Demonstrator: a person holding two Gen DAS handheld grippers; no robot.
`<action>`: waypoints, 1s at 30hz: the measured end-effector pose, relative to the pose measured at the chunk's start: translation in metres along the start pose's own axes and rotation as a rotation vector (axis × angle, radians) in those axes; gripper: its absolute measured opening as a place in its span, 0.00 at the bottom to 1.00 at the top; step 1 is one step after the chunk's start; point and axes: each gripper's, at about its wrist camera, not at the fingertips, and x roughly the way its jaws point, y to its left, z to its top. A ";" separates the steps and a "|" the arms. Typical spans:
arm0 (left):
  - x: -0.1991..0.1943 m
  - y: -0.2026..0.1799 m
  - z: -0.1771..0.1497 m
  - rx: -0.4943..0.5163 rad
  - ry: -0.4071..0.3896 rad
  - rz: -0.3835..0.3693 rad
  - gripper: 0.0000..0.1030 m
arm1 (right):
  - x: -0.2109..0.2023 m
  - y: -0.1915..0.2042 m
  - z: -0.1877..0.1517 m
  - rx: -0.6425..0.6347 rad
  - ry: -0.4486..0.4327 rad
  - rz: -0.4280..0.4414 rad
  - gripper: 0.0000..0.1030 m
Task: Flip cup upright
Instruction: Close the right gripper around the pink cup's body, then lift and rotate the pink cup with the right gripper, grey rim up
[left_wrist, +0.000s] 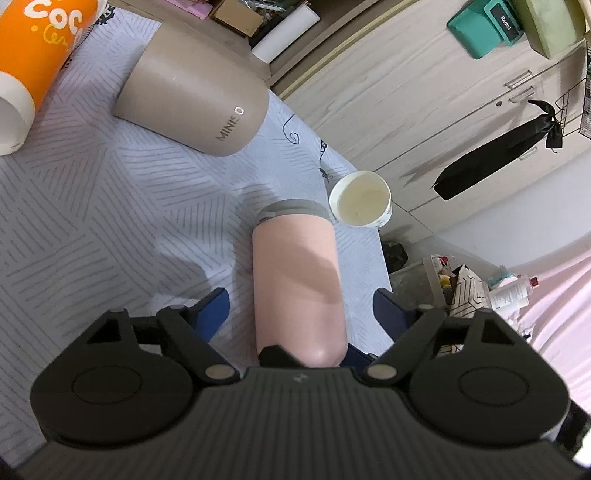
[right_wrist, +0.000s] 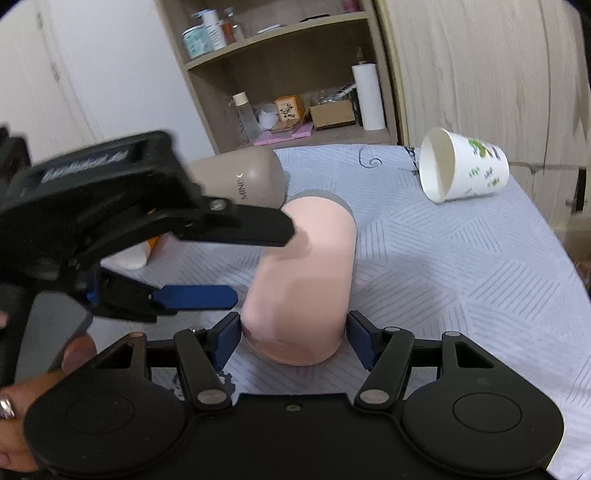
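A pink cup (left_wrist: 297, 291) with a grey band at its far end lies on its side on the patterned cloth; it also shows in the right wrist view (right_wrist: 306, 280). My left gripper (left_wrist: 301, 317) is open, its blue pads wide on either side of the cup without touching. In the right wrist view the left gripper (right_wrist: 258, 262) hangs above and left of the cup. My right gripper (right_wrist: 293, 332) has its blue pads against both sides of the cup's rounded near end.
A beige MINISO cup (left_wrist: 192, 96) and an orange cup (left_wrist: 33, 55) lie on their sides at the far left. A white paper cup (right_wrist: 463, 170) lies on its side near the table's far right edge (left_wrist: 380, 258). Shelves and a wardrobe stand behind.
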 end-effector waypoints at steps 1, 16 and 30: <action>0.000 0.000 0.000 0.008 0.000 0.002 0.82 | 0.000 0.002 0.000 -0.018 0.006 -0.008 0.72; 0.027 -0.002 0.015 0.034 0.061 -0.004 0.66 | 0.020 -0.029 0.036 0.074 0.128 0.167 0.84; 0.017 -0.007 -0.004 0.185 0.023 -0.007 0.58 | 0.025 -0.026 0.036 -0.006 0.142 0.175 0.72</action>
